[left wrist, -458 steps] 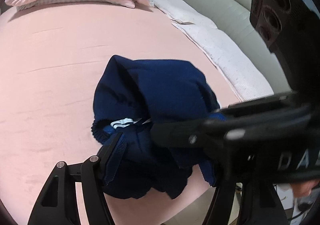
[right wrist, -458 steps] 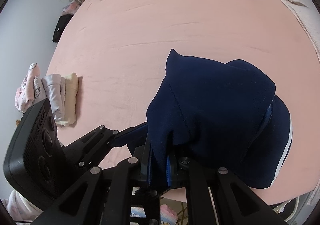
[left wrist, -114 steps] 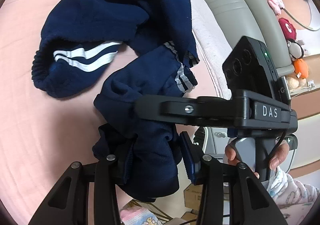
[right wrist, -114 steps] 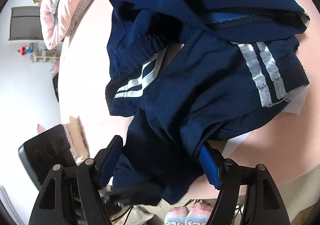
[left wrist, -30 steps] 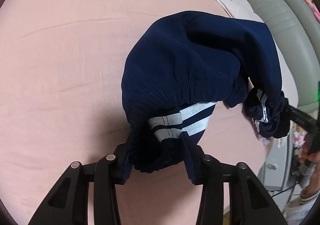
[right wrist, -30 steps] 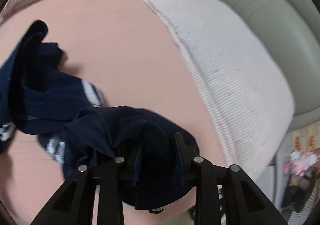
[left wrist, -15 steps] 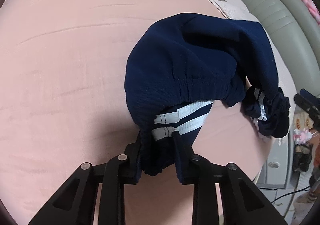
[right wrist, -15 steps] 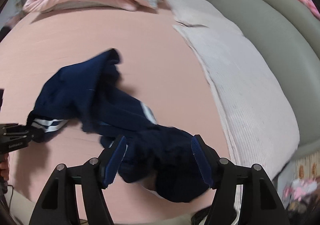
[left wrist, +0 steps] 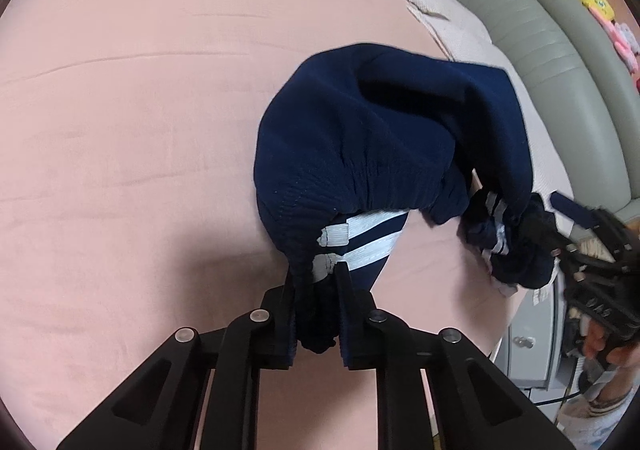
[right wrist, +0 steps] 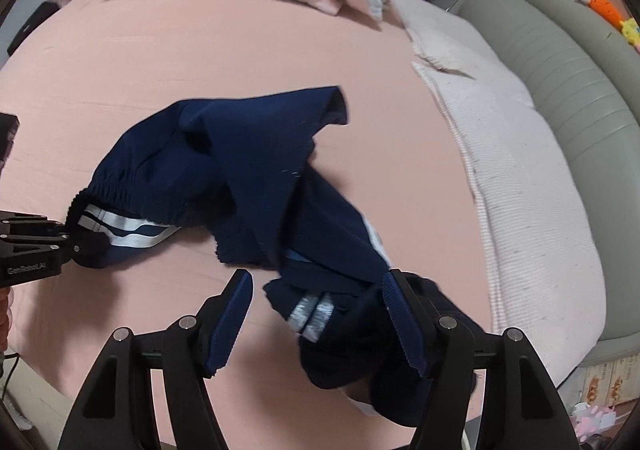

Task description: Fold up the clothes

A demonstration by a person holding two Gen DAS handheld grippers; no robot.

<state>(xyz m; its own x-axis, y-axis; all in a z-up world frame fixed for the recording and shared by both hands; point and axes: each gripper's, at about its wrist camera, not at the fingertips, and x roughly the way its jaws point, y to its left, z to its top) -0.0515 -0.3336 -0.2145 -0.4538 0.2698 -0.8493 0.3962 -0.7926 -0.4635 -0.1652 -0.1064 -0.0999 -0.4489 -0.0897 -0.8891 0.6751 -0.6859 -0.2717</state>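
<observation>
My left claw (left wrist: 316, 278) has just clamped the striped waistband of the navy blue track trousers (left wrist: 372, 146) on the pink bed (left wrist: 140, 130); my right claw (right wrist: 316, 314) has released, gaping over a cuff, ready to regrip.

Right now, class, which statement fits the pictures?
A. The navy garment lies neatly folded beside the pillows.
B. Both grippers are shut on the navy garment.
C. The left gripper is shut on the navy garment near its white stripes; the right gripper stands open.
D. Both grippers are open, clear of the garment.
C: the left gripper pinches the navy garment by its white stripes, while the right gripper has its jaws apart.
</observation>
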